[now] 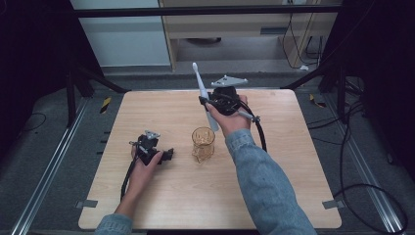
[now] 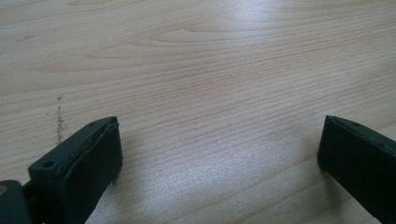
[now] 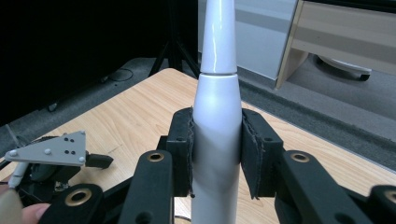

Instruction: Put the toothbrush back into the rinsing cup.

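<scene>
the right gripper (image 1: 209, 104) holds an electric toothbrush (image 1: 203, 93) upright above the far half of the bench (image 1: 293, 196), brush head up, handle pointing down toward the amber glass cup (image 1: 202, 144) that stands near the middle. in the right gripper view its fingers (image 3: 180, 154) are closed on the thick white handle (image 3: 217, 140), one pad pressing each side. the left gripper (image 1: 169, 155) rests low at the near left, just beside the cup but apart from it; the left gripper view shows its fingers (image 2: 88, 163) spread wide over bare wood, holding nothing.

the likely next step is lowering the toothbrush into the cup, and the risks sit there. the handle is smooth and tapered, so it could slide or swivel between the pads if the hand tilts. the cup looks light and nothing steadies it; a handle coming down off centre could catch the rim and tip it over. letting go too high could let the tall toothbrush topple the cup.
</scene>
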Action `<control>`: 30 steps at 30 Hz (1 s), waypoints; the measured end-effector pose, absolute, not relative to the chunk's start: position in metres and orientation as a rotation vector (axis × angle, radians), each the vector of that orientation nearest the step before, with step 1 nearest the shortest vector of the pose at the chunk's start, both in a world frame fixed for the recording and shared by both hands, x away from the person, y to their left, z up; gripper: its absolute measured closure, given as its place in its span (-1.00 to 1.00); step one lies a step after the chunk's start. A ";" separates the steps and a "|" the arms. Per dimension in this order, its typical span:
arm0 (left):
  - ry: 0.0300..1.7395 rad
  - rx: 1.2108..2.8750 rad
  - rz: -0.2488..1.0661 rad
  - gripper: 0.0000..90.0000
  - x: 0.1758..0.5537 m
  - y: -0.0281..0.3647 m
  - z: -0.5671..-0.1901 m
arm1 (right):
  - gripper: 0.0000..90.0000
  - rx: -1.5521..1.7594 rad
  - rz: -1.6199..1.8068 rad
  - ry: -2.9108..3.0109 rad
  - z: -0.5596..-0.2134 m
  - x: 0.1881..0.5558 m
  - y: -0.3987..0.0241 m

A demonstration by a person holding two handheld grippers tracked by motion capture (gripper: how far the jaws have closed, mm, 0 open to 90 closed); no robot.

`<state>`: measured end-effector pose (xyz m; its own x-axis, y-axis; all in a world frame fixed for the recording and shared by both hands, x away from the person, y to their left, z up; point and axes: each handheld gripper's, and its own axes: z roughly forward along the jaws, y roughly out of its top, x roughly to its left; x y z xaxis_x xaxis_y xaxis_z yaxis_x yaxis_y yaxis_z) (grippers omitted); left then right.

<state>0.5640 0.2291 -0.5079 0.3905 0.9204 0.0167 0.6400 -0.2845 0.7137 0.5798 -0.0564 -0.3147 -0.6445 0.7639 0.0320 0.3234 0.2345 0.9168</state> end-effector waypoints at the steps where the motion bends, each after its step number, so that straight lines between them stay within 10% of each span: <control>1: 1.332 2.027 0.579 -1.00 0.564 0.229 -0.508 | 0.49 0.995 1.392 2.090 -0.315 0.580 -0.056; 30: 1.331 2.024 0.578 -1.00 0.564 0.229 -0.508 | 0.49 0.970 1.384 2.186 -0.341 0.579 -0.028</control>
